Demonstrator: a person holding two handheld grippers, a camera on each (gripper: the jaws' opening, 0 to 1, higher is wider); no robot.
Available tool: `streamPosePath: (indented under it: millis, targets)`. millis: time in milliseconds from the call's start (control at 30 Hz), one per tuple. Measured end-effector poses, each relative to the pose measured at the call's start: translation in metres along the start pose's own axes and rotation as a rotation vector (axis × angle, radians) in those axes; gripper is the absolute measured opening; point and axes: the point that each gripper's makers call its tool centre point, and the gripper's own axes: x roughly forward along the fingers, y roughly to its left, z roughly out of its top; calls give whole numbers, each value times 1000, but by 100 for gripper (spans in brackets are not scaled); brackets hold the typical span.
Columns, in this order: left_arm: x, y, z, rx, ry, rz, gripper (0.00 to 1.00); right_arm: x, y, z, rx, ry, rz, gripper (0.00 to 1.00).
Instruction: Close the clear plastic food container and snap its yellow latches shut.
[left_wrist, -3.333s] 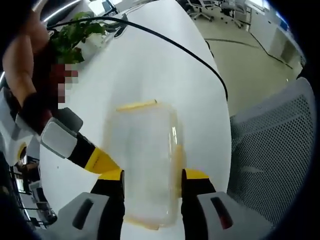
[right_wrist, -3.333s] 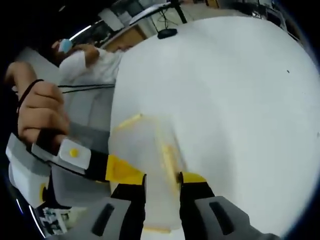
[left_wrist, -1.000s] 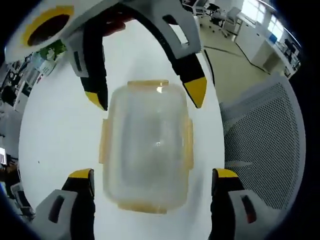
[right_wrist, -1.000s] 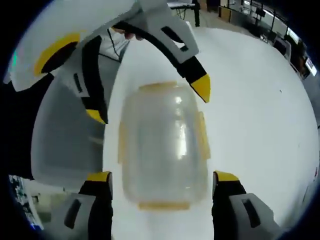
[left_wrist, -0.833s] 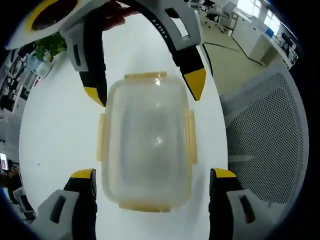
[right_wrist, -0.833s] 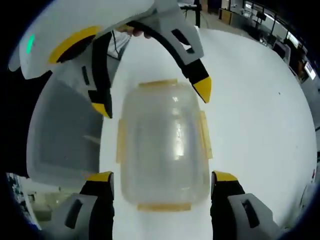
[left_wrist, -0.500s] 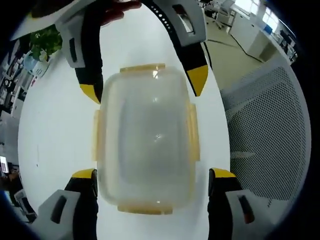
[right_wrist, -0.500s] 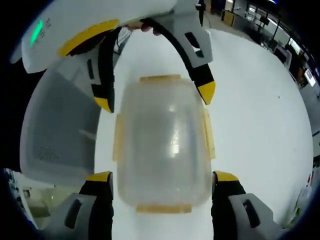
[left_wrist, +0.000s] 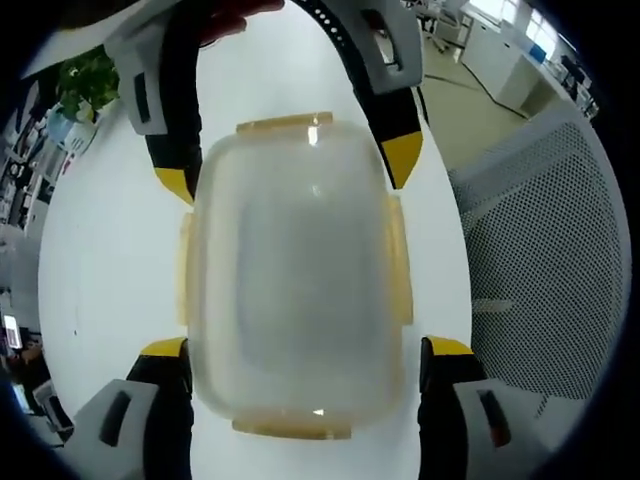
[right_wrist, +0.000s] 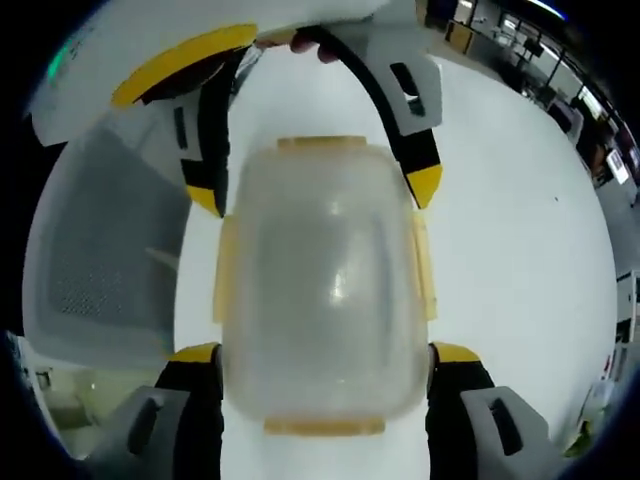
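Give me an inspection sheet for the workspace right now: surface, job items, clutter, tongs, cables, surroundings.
Surface: white table, bare where it shows.
Job's things: clear plastic food container, lid on; yellow latches on all four sides, whether snapped shut cannot be told.
Clutter: nothing seen near the container.
Grippers: left tongs open, jaws flanking the container's near end; right tongs open, flanking the opposite end. Each shows facing the other at the top of the other's view.
Cables: nothing seen.
Surroundings: grey mesh chair beside the table, green plant at the far edge, office desks beyond.
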Motion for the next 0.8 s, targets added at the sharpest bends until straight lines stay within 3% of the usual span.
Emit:
streamPosePath:
  millis: [100, 167, 800]
  targets:
    - [2, 1, -1, -11, -4, 5, 98, 0, -1, 0, 6, 3, -12, 86]
    - [1, 6, -2, 4, 14, 32, 90, 0, 1, 0, -1, -1, -4, 85]
    - [4, 5, 0, -19, 7, 46, 90, 0, -1, 0, 7, -10, -10, 85]
